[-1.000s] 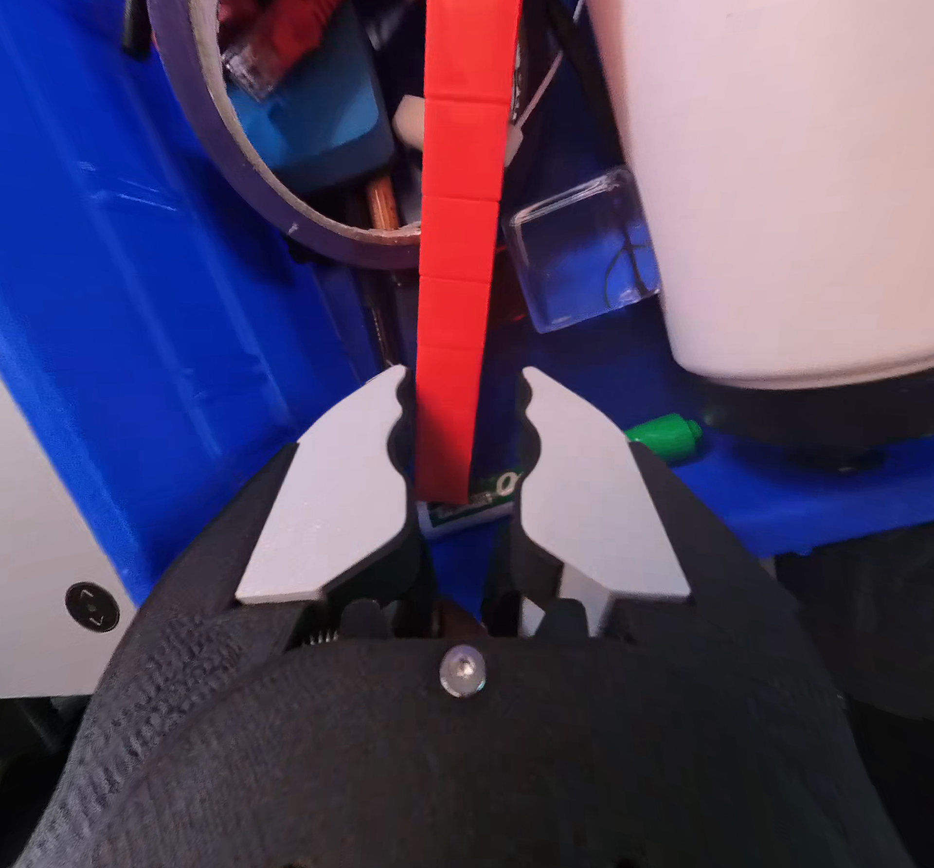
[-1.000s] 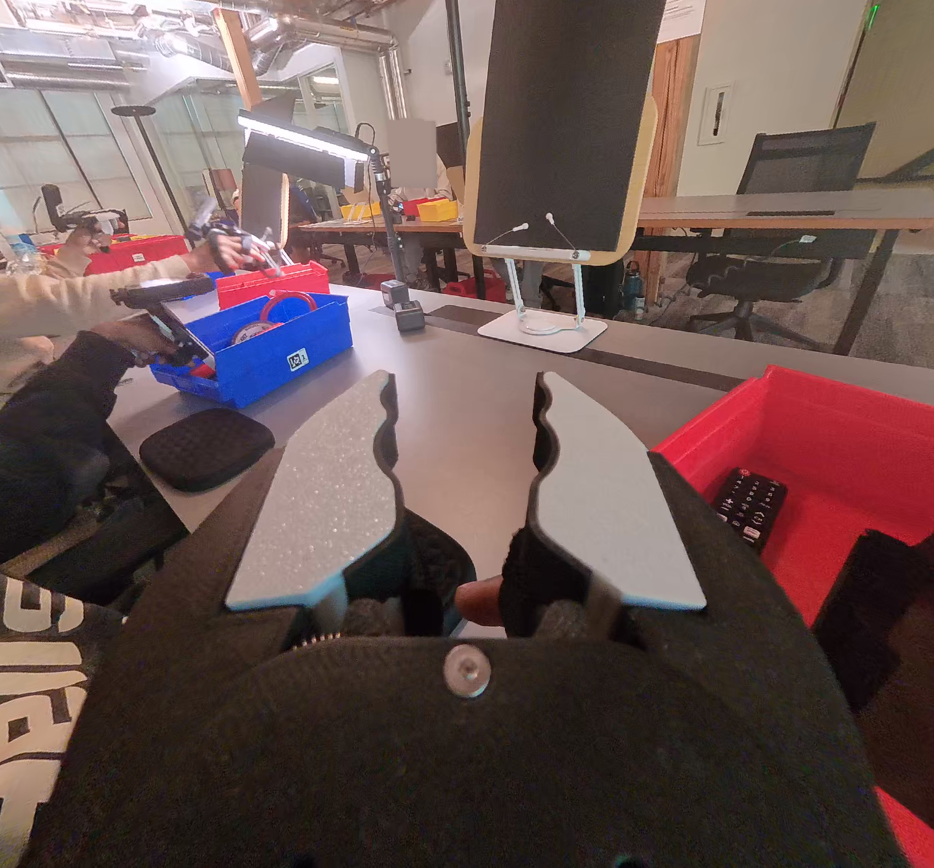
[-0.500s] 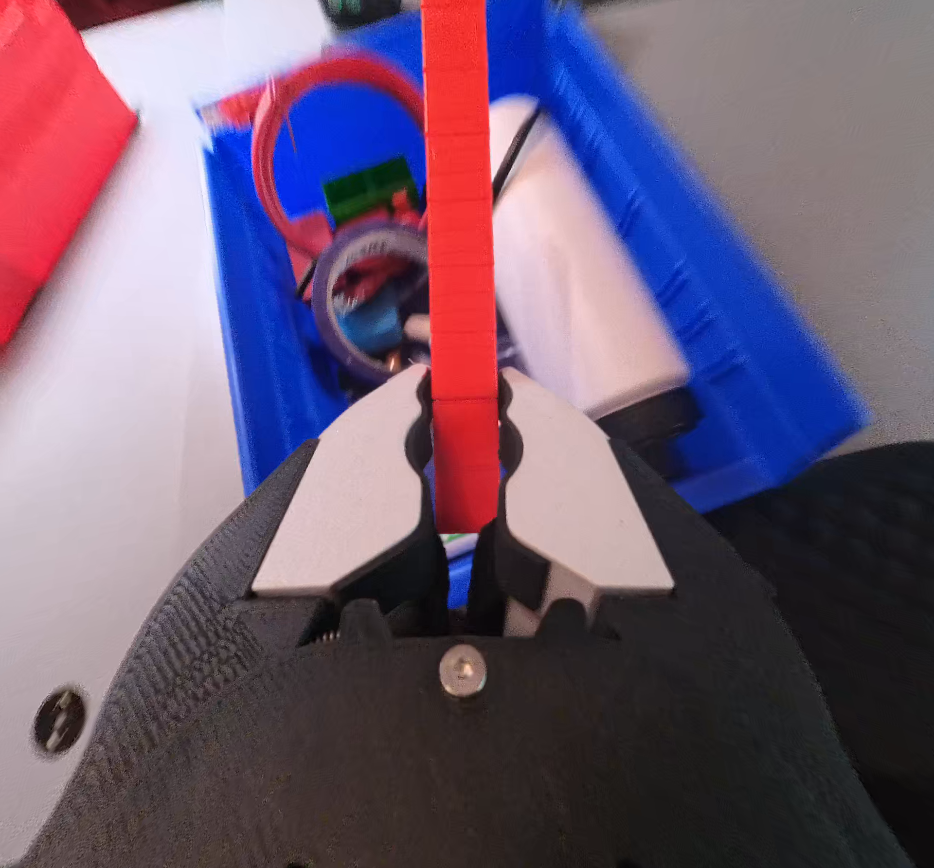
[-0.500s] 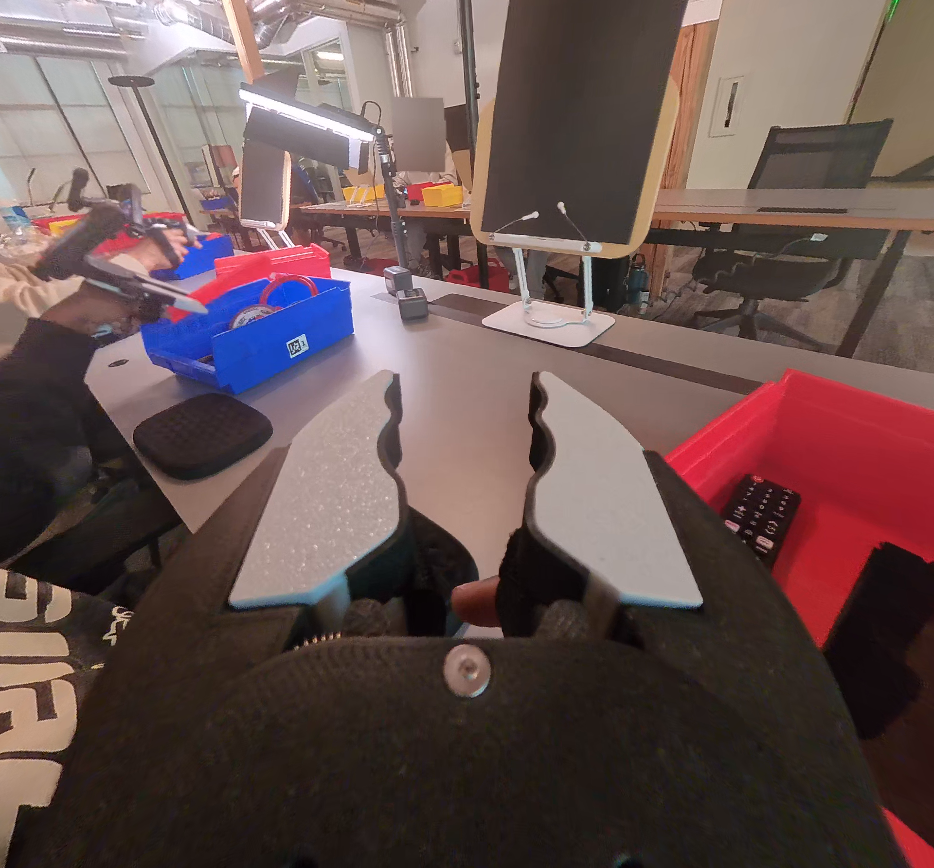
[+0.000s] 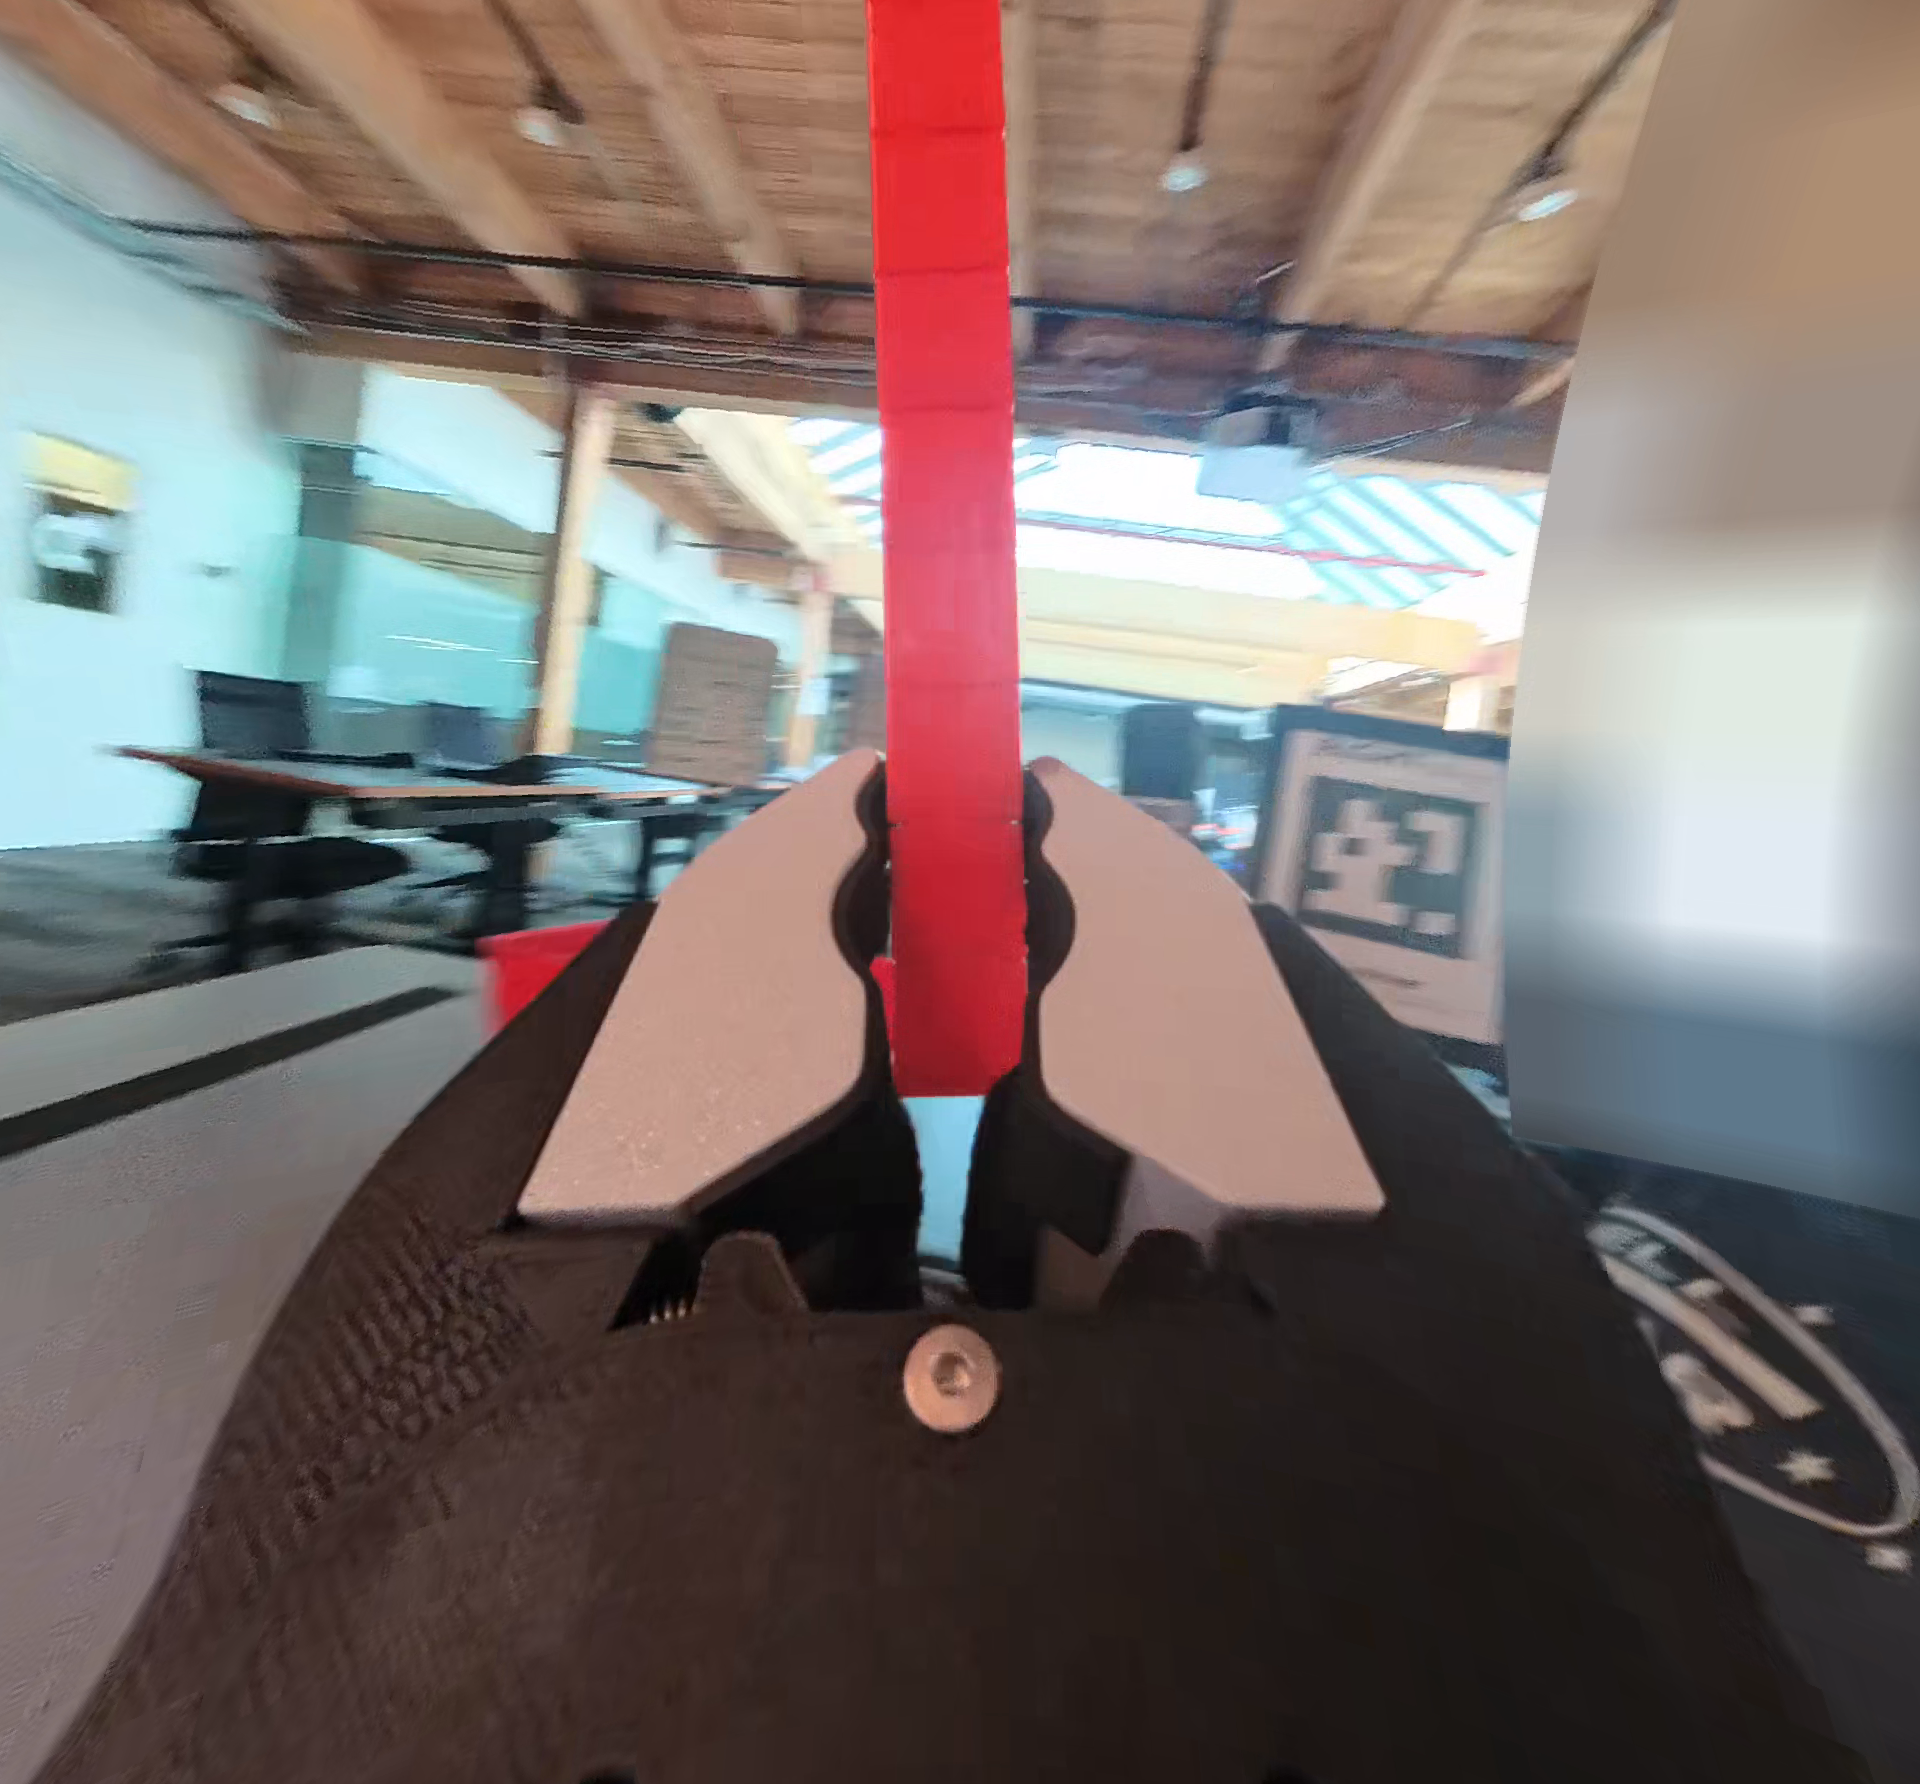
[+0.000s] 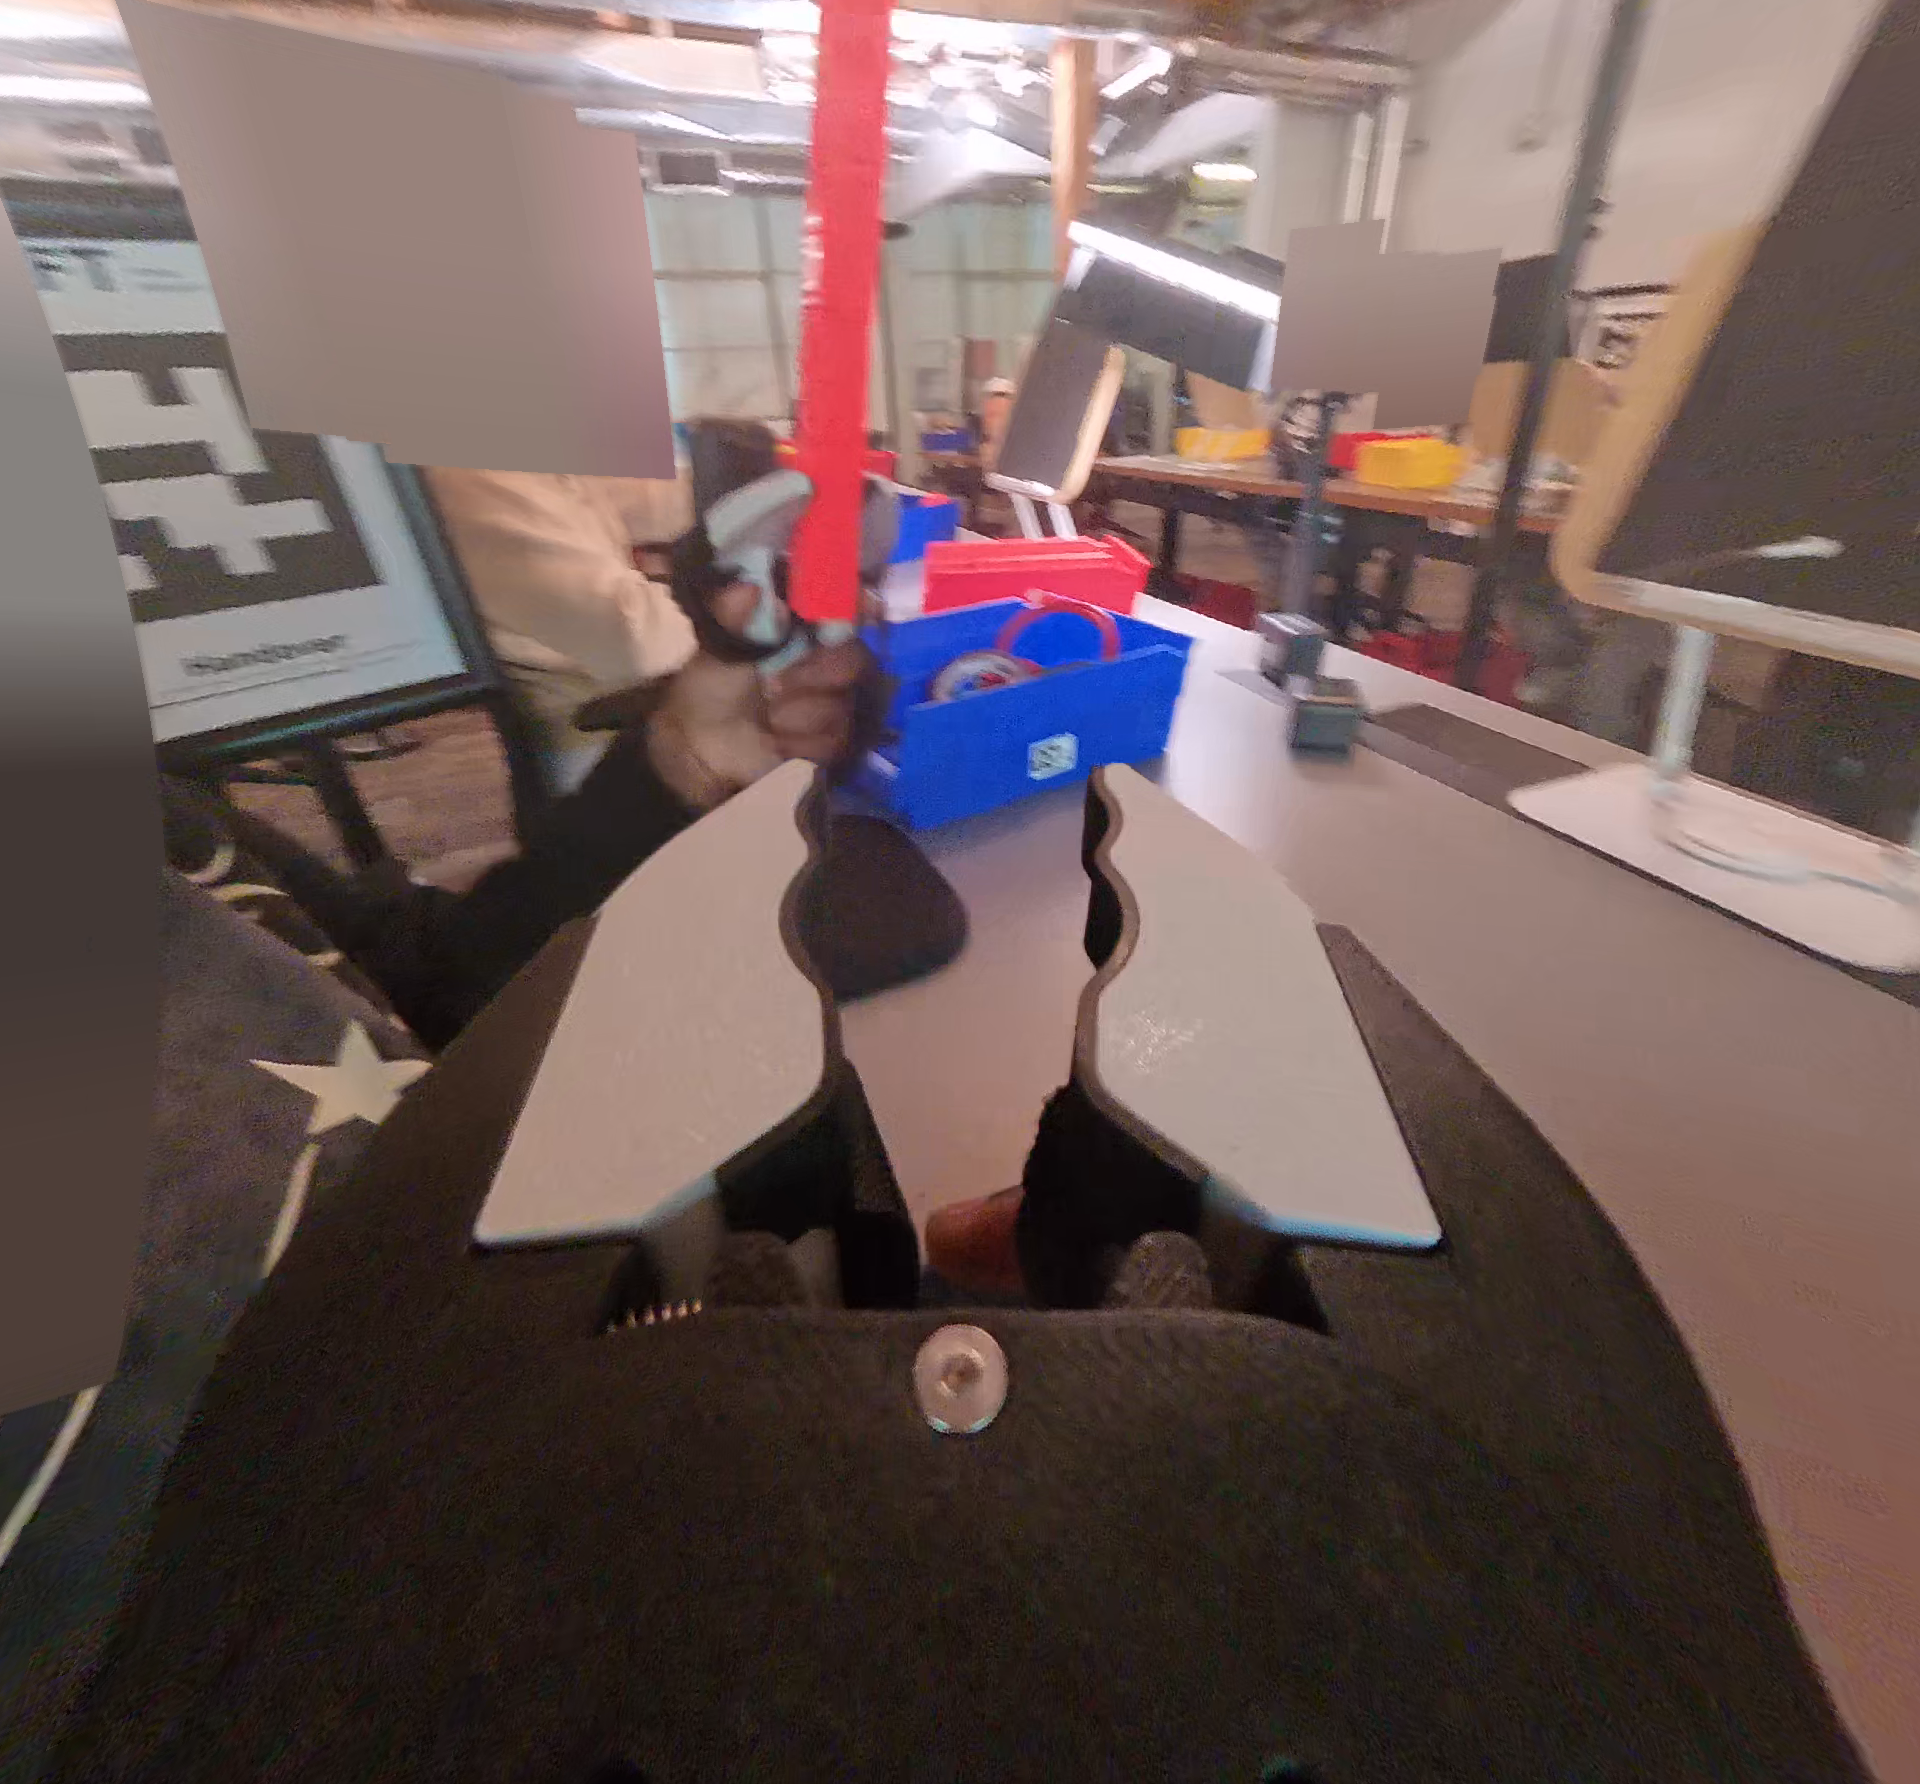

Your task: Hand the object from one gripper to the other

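A long red bar of joined cubes (image 5: 940, 404) stands upright between my left gripper's fingers. My left gripper (image 5: 954, 784) is shut on its lower end and holds it up in the air, tilted toward the ceiling. In the right wrist view the same bar (image 6: 844, 280) rises from the left gripper (image 6: 805, 529), held by a hand above the near end of the blue bin (image 6: 1023, 726). My right gripper (image 6: 948, 784) is open and empty, over the grey table (image 6: 1558, 1007), facing the bar from some way off.
The blue bin holds tape rolls and a red ring. A black pad (image 6: 883, 903) lies on the table before it. A red bin (image 6: 1029, 565) stands behind. A small black device (image 6: 1320, 695) and a white stand base (image 6: 1714, 841) are at the right. The gap from one gripper's tips to the other's is roughly 15 centimeters.
My left gripper has lifted the red bar out of the blue bin and tipped it upward. My right gripper has swung left to face the bar and stays open.
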Demonstrator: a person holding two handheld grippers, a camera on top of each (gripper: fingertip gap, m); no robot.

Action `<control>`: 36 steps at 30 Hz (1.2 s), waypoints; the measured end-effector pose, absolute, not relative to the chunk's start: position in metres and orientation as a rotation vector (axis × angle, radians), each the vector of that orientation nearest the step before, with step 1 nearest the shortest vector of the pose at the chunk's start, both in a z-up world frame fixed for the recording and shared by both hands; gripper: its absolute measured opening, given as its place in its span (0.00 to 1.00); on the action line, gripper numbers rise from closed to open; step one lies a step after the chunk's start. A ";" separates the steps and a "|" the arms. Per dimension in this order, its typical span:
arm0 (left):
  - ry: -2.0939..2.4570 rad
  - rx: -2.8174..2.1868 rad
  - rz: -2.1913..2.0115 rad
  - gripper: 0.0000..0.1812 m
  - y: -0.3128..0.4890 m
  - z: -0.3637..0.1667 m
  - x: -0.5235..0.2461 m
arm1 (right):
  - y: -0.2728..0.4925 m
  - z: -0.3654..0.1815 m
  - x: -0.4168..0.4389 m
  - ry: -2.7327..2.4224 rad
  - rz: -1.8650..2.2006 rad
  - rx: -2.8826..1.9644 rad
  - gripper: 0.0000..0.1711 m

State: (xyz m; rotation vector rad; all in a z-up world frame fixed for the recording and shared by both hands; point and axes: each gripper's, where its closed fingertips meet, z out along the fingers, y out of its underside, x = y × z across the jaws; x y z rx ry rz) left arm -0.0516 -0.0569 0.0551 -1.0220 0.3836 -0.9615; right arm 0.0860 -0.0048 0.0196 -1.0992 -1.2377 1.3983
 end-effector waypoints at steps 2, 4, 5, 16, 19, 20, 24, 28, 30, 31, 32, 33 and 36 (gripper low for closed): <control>0.422 -0.991 -1.126 0.12 -0.055 0.050 -0.012 | -0.025 0.024 0.076 -1.251 1.486 -1.042 0.28; 0.444 -0.999 -1.230 0.12 -0.050 0.038 0.018 | -0.040 0.028 0.069 -1.245 1.562 -0.986 0.28; 0.458 -1.024 -1.264 0.12 -0.047 0.030 0.031 | -0.046 0.028 0.066 -1.247 1.589 -0.970 0.29; 0.611 -1.180 -1.231 0.12 -0.040 -0.014 0.084 | -0.051 0.009 0.046 -1.288 1.647 -1.010 0.13; 0.752 -1.261 -1.177 0.14 -0.046 -0.024 0.082 | -0.056 0.002 0.046 -1.377 1.628 -1.029 0.13; 0.782 -1.285 -1.158 0.15 -0.047 -0.025 0.078 | -0.057 0.001 0.046 -1.391 1.607 -1.027 0.13; 0.742 -1.239 -1.099 0.22 -0.052 -0.006 0.055 | -0.063 -0.010 0.043 -1.479 1.568 -1.060 0.13; 0.682 -1.207 -1.094 0.25 -0.056 0.007 0.047 | -0.074 -0.029 0.034 -1.596 1.561 -1.107 0.13; 0.671 -1.223 -1.105 0.21 -0.056 0.007 0.049 | -0.079 -0.037 0.031 -1.643 1.550 -1.120 0.13; 0.685 -1.222 -1.114 0.15 -0.058 0.006 0.051 | -0.080 -0.039 0.031 -1.656 1.541 -1.124 0.13; 0.701 -1.213 -1.127 0.12 -0.060 0.006 0.053 | -0.080 -0.040 0.030 -1.660 1.531 -1.128 0.13; 0.703 -1.214 -1.127 0.12 -0.060 0.005 0.052 | -0.080 -0.040 0.031 -1.661 1.527 -1.127 0.13; 0.710 -1.228 -1.116 0.12 -0.059 0.004 0.052 | -0.076 -0.039 0.035 -1.667 1.518 -1.140 0.13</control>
